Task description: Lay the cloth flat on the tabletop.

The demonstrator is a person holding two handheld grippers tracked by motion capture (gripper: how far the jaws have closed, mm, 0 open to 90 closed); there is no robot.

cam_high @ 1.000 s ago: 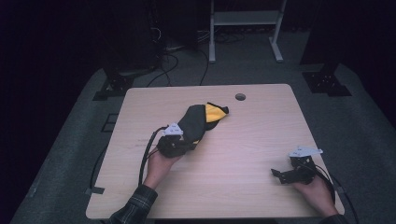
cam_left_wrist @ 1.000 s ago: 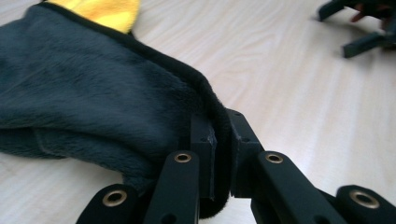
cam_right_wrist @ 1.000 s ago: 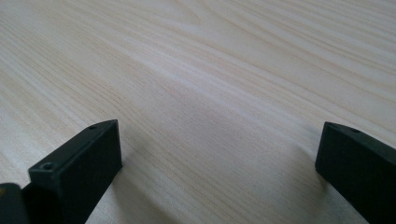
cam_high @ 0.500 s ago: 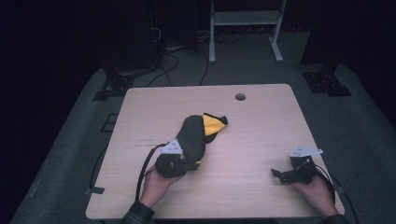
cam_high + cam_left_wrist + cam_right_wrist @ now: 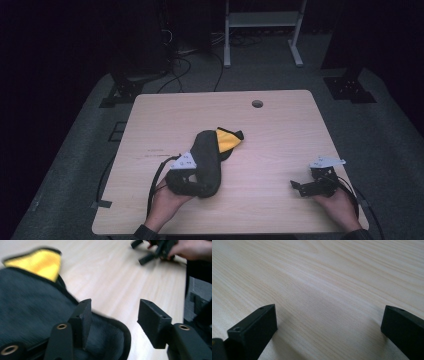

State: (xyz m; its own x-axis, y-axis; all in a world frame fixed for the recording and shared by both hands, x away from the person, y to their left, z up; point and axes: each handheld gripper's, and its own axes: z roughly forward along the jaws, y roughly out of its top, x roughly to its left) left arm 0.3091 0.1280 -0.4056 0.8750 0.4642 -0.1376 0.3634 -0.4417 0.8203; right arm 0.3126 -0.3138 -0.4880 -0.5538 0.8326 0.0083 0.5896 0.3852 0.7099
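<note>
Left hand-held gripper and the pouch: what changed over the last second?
The left hand-held gripper dragged the dark pouch toward the near edge, and its jaws have just been opening, letting it go; the pouch lies beside one jaw. The right hand-held gripper stayed open on the table.

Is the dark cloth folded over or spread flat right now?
Folded: the dark cloth is doubled into a long bundle, its yellow lining peeking out at the far end.

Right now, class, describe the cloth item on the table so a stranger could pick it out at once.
Start at the pale wooden table with a round hole near its far edge. Just left of its centre lies a dark grey fabric pouch, beside the left gripper. Its bright yellow lining, showing at the far end, marks it out.
</note>
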